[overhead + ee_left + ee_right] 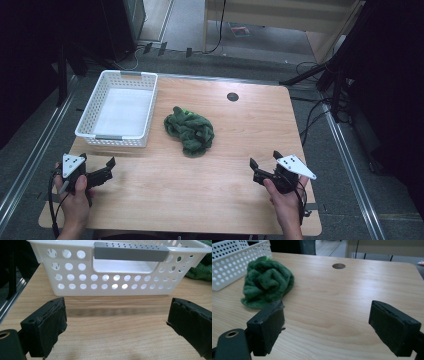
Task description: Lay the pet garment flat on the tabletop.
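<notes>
A crumpled green cloth [190,130] lies near the middle of the wooden table [235,200]. A white perforated basket [119,108] with grey handles stands at the far left, nothing inside it. My left gripper [96,160] is open near the front left corner, facing the basket [120,267] at close range. My right gripper [264,158] is open near the front right, jaws wide apart, with the cloth [268,285] ahead to its left. Neither gripper holds anything.
A round cable hole [232,97] sits in the table's far middle. Cables [310,115] and dark stands crowd the floor right of the table. A wooden cabinet [280,15] stands behind it.
</notes>
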`<state>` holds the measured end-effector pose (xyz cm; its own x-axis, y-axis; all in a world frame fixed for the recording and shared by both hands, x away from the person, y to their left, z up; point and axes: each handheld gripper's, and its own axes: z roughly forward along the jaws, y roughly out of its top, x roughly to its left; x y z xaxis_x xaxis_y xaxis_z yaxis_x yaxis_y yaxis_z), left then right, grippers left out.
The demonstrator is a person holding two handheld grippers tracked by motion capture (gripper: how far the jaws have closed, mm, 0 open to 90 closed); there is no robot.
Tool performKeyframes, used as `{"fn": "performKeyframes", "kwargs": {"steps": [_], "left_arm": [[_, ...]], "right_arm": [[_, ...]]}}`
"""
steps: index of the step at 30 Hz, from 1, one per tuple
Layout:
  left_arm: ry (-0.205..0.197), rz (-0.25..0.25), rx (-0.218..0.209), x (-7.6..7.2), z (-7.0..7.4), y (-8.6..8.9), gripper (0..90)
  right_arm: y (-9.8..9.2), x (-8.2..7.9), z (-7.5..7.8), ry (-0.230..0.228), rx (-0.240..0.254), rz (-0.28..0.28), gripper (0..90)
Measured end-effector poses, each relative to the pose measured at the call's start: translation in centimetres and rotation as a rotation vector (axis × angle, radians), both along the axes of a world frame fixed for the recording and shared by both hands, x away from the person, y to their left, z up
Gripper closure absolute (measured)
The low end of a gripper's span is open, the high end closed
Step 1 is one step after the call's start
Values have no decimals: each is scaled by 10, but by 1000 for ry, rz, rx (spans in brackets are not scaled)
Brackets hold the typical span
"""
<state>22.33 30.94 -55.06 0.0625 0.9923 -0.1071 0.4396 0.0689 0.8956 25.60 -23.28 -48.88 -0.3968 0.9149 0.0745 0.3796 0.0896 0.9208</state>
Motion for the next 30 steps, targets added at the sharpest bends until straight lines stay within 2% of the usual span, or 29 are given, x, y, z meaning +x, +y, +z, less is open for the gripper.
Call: {"fn": "performKeyframes", "kwargs": {"steps": [6, 7, 8, 11, 17, 18, 19, 23, 26, 30], "left_arm": [[0, -3, -5, 0, 0, 0, 24], [0, -3, -5, 0, 0, 0, 24], [-1, -4, -7, 0, 0, 0, 24], [0, -8, -11, 0, 0, 0, 24], [3, -7, -7, 0, 0, 0, 41], [3, -7, -7, 0, 0, 0, 41], [3, -10, -5, 0, 0, 0, 41], [5, -12, -3, 0, 0, 0, 41], [4, -12, -5, 1, 0, 0, 41], [1, -13, -11, 0, 0, 0, 41]], "right_arm": [[29, 10, 7, -8, 2, 64, 141], [29, 10, 7, -8, 2, 64, 141], [40, 14, 8, -9, -3, 88, 142], [56, 20, 8, -7, -6, 118, 145], [89, 32, 6, 10, -23, 180, 145], [89, 32, 6, 10, -23, 180, 145], [100, 36, 4, 18, -34, 197, 151], [123, 45, -1, 32, -41, 229, 159], [139, 53, -7, 31, -63, 219, 176], [154, 71, -15, 81, -57, 203, 170]]}}
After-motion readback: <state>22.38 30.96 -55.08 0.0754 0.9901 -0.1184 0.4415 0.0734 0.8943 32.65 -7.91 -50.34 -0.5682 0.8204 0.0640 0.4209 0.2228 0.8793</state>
